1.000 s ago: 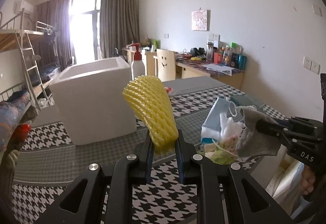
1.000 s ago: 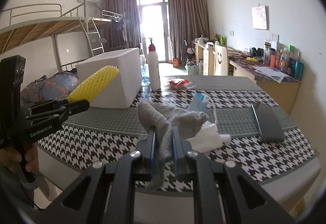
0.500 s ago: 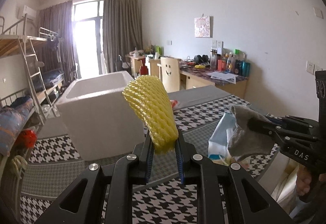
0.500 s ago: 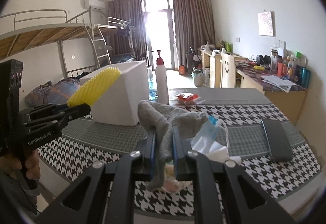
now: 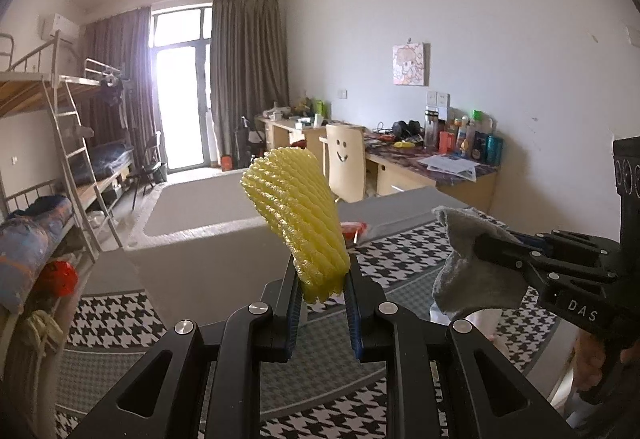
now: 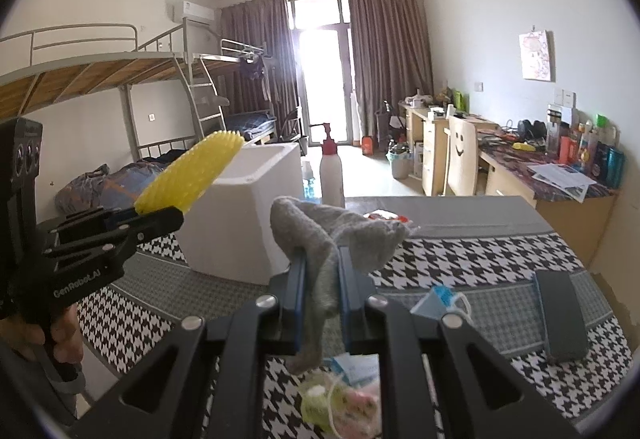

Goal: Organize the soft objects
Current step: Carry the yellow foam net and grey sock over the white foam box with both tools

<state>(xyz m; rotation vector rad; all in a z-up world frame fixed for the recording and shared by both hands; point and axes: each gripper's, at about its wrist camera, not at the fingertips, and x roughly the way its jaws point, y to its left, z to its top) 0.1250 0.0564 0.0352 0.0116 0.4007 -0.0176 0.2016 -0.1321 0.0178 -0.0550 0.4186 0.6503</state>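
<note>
From the left wrist view, my left gripper (image 5: pixel 322 303) is clamped narrow on the lower end of the yellow foam fruit net (image 5: pixel 294 223), which stands up and leans left, above the near edge of the tabletop (image 5: pixel 404 263). The white foam box (image 5: pixel 200 239) sits just behind it, open side up. On the right, the right gripper (image 5: pixel 486 245) pinches the grey cloth (image 5: pixel 472 271). I judge the net could buckle or slide out, since only its tail is between the pads and foam mesh compresses easily. Compared with a second ago, the box's open top now shows and the tabletop sits lower in the picture; both grips look unchanged.

From the right wrist view, my right gripper (image 6: pixel 322 285) holds the grey cloth (image 6: pixel 320 239) by a fold, one end drooping below the jaws and the rest slumped over the top. Below it, near the tabletop's front edge (image 6: pixel 460 239), lie a blue face mask (image 6: pixel 440 301) and a small yellow-green and pink bundle (image 6: pixel 340 409). The risk I see is the hanging end snagging the mask loops or dragging over the box (image 6: pixel 244 223) rim. A second ago the cloth hung nearer the tabletop; the pile now shows lower in the picture.
</note>
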